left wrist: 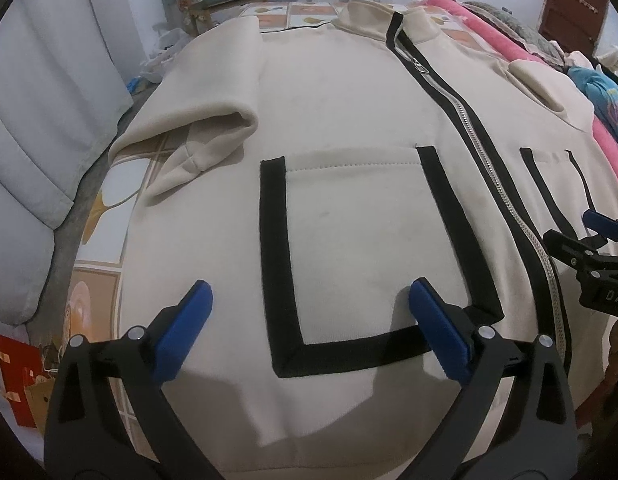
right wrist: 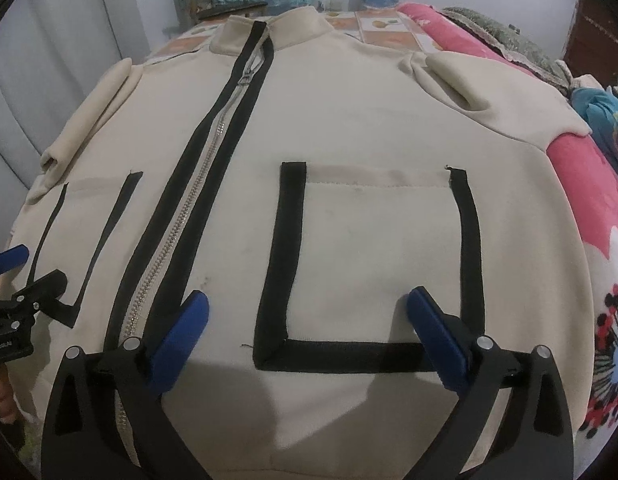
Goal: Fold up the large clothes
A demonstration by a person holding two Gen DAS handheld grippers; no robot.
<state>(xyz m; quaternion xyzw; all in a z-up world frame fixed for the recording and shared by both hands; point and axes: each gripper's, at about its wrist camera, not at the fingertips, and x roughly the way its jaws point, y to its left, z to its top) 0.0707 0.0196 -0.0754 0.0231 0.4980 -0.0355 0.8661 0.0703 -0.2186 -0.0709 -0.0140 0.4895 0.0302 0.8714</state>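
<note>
A beige zip-up jacket [left wrist: 349,100] [right wrist: 349,100] lies front up on a bed, collar at the far end. A silver zipper [left wrist: 481,160] [right wrist: 205,184] with black trim runs down its middle. My left gripper [left wrist: 309,288] stands open just above the hem end of the left black-edged pocket [left wrist: 369,240], nothing between its blue pads. Over the right pocket [right wrist: 373,260] my right gripper [right wrist: 307,296] is open too, its pads apart from the cloth. The left sleeve [left wrist: 205,120] is folded in at the side; the right sleeve [right wrist: 453,80] bunches at the shoulder.
A pink flowered blanket [right wrist: 581,200] lies along the right side of the bed. Grey cushions [left wrist: 37,100] stand at the left, with a red bag [left wrist: 13,372] below them. A wooden chair [left wrist: 229,0] and a brown cabinet [left wrist: 569,8] stand beyond the far end.
</note>
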